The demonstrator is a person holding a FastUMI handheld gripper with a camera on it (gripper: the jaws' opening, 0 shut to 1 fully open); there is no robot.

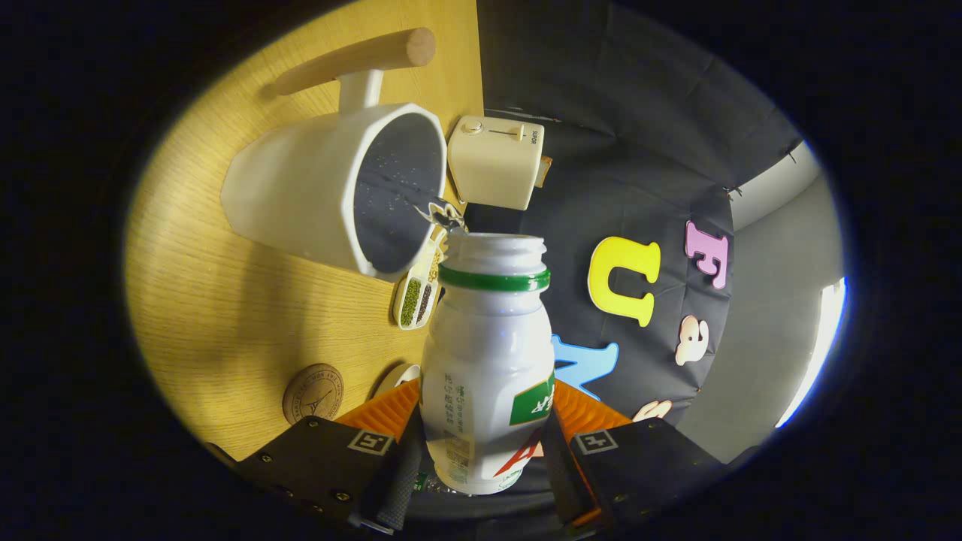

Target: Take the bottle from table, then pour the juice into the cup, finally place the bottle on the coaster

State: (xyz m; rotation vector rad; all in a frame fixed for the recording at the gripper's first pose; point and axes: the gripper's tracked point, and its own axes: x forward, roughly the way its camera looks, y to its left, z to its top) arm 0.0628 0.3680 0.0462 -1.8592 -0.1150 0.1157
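A white bottle (485, 361) with a green neck ring and no cap is clamped between the two fingers of my gripper (481, 458), which is shut on its lower body. The whole view is rolled sideways, so the bottle lies tipped with its open mouth toward the white cup (323, 195). That cup has a wooden handle (361, 60) and a dark inside. A thin stream of liquid (442, 214) runs from the bottle's mouth over the cup's rim. A round brown coaster (313, 394) lies on the wooden table (225, 300), beside my left finger.
A cream box-shaped appliance (496, 161) with a knob and a slider stands just past the cup. A small divided dish of green and dark beans (418, 297) lies between cup and bottle. A white round object (398, 376) peeks out by the bottle's base.
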